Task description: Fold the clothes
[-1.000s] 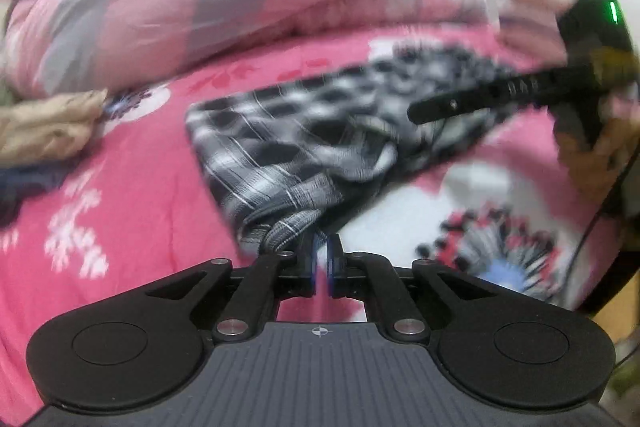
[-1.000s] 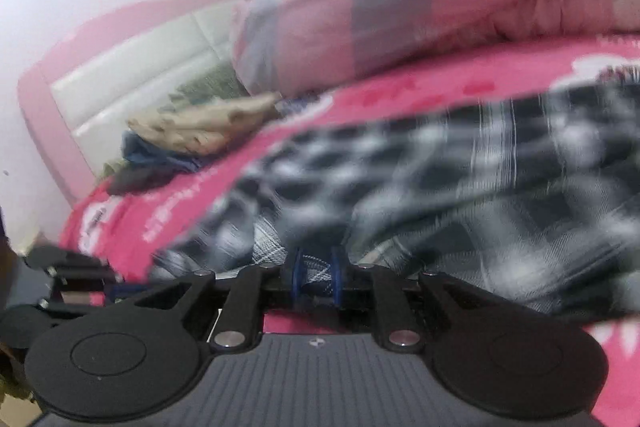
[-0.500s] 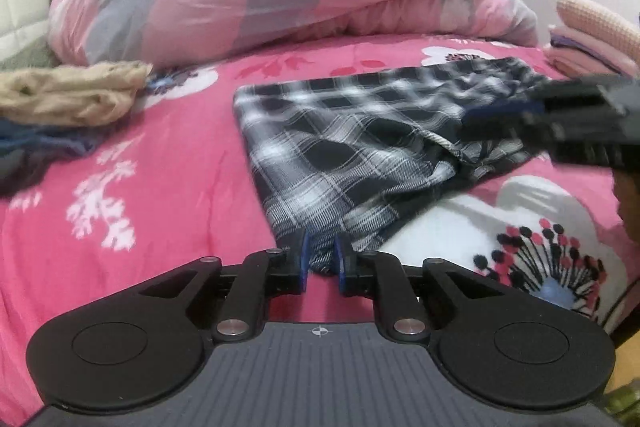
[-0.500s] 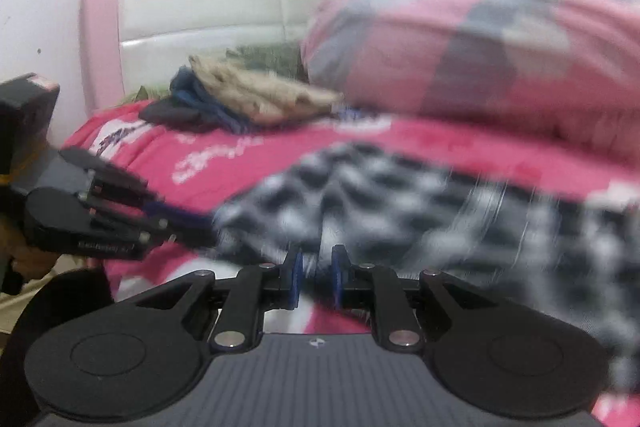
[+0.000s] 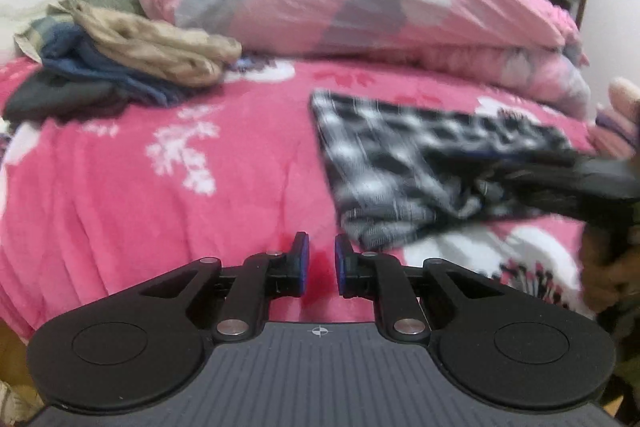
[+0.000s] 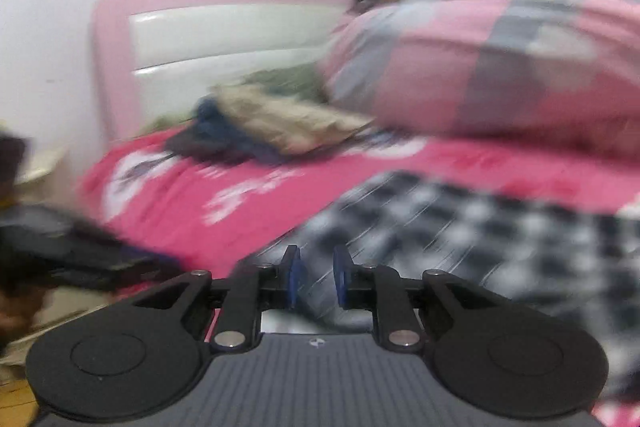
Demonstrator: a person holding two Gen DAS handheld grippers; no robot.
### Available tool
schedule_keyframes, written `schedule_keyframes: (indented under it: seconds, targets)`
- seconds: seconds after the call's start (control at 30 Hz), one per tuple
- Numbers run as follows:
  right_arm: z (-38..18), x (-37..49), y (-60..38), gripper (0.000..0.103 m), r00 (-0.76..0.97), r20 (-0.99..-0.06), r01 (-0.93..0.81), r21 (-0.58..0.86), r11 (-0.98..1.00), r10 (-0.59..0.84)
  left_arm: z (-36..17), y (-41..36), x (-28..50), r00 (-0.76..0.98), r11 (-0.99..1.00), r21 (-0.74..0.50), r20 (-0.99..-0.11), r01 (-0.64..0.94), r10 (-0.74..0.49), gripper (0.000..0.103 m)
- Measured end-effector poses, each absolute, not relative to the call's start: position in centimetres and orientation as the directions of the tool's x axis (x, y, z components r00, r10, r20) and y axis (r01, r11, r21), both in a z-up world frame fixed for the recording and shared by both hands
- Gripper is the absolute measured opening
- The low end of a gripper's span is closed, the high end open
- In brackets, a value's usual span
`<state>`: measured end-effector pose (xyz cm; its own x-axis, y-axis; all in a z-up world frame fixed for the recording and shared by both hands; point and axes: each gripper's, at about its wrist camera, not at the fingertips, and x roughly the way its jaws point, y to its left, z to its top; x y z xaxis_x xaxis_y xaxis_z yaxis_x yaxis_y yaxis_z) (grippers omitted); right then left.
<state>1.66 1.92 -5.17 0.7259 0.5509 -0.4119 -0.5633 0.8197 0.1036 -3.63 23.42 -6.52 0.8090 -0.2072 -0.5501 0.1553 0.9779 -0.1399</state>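
Left wrist view: plaid garment [image 5: 404, 163] folded on the bed [image 5: 120, 187], pile [image 5: 120, 55] still waiting.
Left gripper [image 5: 319, 263] and right gripper [image 6: 314, 275] fingers both narrow, holding nothing.

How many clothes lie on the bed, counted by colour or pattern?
Black-and-white checked garment: 1
Beige garment: 1
Blue garment: 1
Dark, nearly black garment: 1
Total: 4, as far as the blur allows; the pile may hide more.

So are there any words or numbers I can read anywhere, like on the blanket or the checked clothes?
None can be read.
The pink bedspread has only white flower shapes.
The checked garment shows only its blurred pattern.
The clothes pile shows no label.
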Motion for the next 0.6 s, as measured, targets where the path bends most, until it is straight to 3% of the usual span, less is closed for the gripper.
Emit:
schedule_keyframes:
  seconds: [0.1, 0.2, 0.3, 0.47, 0.6]
  targets:
    - [-7.8, 3.7, 4.8, 0.021, 0.651, -0.533, -0.559, 0.146, 0.816, 0.541, -5.5, 23.2, -3.2, 0.835, 0.981, -0.134, -0.515, 0.142, -0.192, 0.013]
    - [-7.4, 0.3, 6.7, 0.021, 0.680, -0.483, -0.623, 0.018, 0.782, 0.552, -5.2, 23.0, -1.9, 0.849, 0.978, -0.158, -0.489, 0.137, -0.198, 0.014]
    - [-6.8, -2.1, 4.3, 0.020, 0.601, -0.432, -0.689, 0.146, 0.710, 0.672, -5.1, 22.0, 0.0, 0.850, 0.968, -0.194, -0.472, 0.158, -0.233, 0.014]
    - [-5.3, -1.8, -3.4, 0.020, 0.749, -0.425, -0.503, 0.136, 0.853, 0.509, -6.0, 17.5, 2.3, 0.800, 0.934, -0.172, -0.481, 0.314, -0.358, 0.015]
    - [-4.2, 1.8, -10.1, 0.022, 0.826, -0.463, -0.341, 0.047, 0.939, 0.322, -8.7, 14.9, 3.9, 0.736, 0.941, -0.100, -0.598, 0.323, -0.316, 0.016]
